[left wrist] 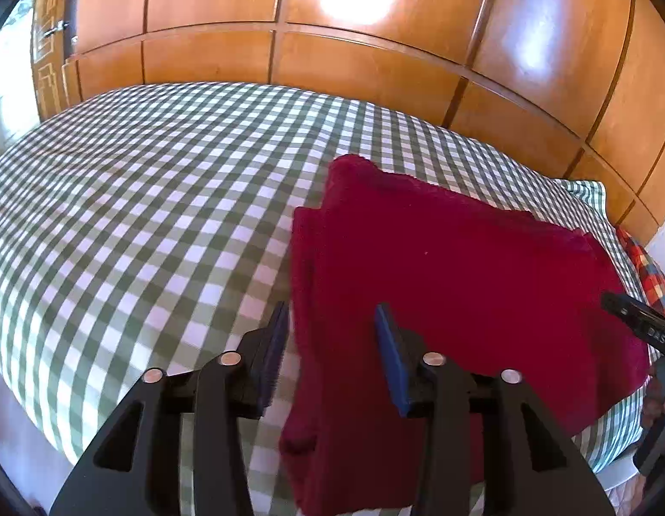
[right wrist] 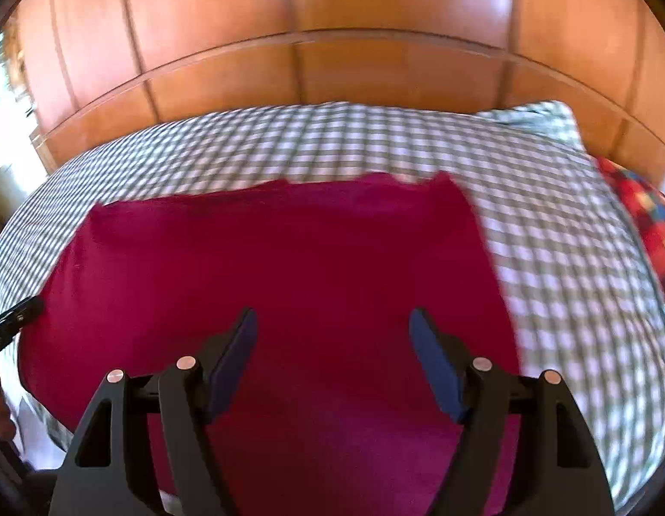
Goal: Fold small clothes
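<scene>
Looking down both wrist views, we see one red cloth [left wrist: 440,284] lying on the checked bed [left wrist: 139,215], toward its near right part, already doubled: a layered edge shows along its left side. We judge the fold partly done; at least one more fold and a squaring-up seem left, though blur in the right view makes that uncertain. Left gripper [left wrist: 332,314]: released, jaws apart, astride the cloth's left edge, pads not pressing it. Right gripper [right wrist: 332,318]: released, jaws wide over the cloth, holding nothing. Count: one red cloth, two grippers, one plaid item [right wrist: 642,219] at the far right.
</scene>
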Demonstrator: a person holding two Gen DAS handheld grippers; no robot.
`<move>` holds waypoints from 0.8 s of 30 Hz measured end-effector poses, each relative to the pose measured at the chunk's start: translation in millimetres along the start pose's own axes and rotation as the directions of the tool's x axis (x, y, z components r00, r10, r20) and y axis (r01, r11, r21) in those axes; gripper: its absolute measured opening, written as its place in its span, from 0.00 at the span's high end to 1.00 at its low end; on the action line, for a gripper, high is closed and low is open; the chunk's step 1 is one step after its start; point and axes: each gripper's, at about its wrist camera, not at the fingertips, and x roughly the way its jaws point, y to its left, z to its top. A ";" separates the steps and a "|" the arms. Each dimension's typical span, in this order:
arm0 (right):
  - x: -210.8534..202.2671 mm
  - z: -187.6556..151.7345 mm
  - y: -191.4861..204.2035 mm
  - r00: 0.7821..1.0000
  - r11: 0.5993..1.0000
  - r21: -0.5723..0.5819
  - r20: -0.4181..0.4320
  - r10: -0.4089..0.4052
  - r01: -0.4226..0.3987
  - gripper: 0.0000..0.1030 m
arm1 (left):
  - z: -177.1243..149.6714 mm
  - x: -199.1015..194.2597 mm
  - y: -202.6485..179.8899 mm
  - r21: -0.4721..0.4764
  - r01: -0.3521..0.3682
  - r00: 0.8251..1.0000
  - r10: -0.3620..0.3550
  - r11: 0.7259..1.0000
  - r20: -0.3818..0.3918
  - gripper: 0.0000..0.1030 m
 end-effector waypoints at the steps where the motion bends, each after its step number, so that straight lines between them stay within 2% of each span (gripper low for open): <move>1: -5.1 -2.7 -12.0 1.000 0.999 0.028 0.001 -0.015 0.015 0.30 | -0.9 -2.7 1.7 -0.001 -0.005 1.000 0.005 1.000 0.008 0.46; 6: -17.6 -19.1 -61.5 0.995 0.985 0.141 -0.023 -0.097 0.099 0.29 | -6.2 -8.7 5.8 0.006 -0.006 1.000 0.006 1.000 0.005 0.46; 10: -19.2 -30.5 -75.0 0.995 0.979 0.181 -0.057 -0.085 0.094 0.31 | -11.4 -12.6 5.9 0.023 0.002 1.000 -0.002 1.000 0.006 0.46; 12: -19.4 -34.8 -75.6 0.996 0.979 0.193 -0.072 -0.045 0.058 0.44 | -13.6 -13.5 5.7 0.034 0.007 1.000 -0.007 0.999 0.003 0.46; 13: -18.7 -34.6 -74.0 0.997 0.980 0.190 -0.074 -0.038 0.052 0.52 | -14.2 -13.5 5.8 0.039 0.010 1.000 -0.010 0.999 0.002 0.52; 14: -19.4 -34.9 -71.1 0.997 0.983 0.177 -0.074 -0.032 0.045 0.65 | -14.9 -13.4 5.5 0.045 0.018 1.000 -0.018 0.999 -0.001 0.57; 16: -19.5 -33.0 -62.3 0.997 0.988 0.149 -0.070 -0.038 0.048 0.84 | -17.5 -13.5 1.9 0.068 0.058 0.998 -0.057 0.996 -0.017 0.85; 17: -22.5 -31.6 -59.6 0.997 0.989 0.134 -0.062 -0.047 0.055 0.94 | -18.7 -15.3 -0.7 0.088 0.068 0.998 -0.067 0.994 -0.016 0.91; 21: -35.0 -27.9 -69.6 0.999 0.988 0.156 -0.041 -0.011 0.017 0.94 | -22.6 -22.9 2.9 0.110 0.099 0.995 -0.096 0.989 -0.031 0.92; 24: -29.5 -39.3 -79.5 0.996 0.987 0.161 -0.084 -0.004 0.018 0.94 | -29.1 -25.6 12.5 0.106 0.123 0.991 -0.118 0.987 -0.057 0.92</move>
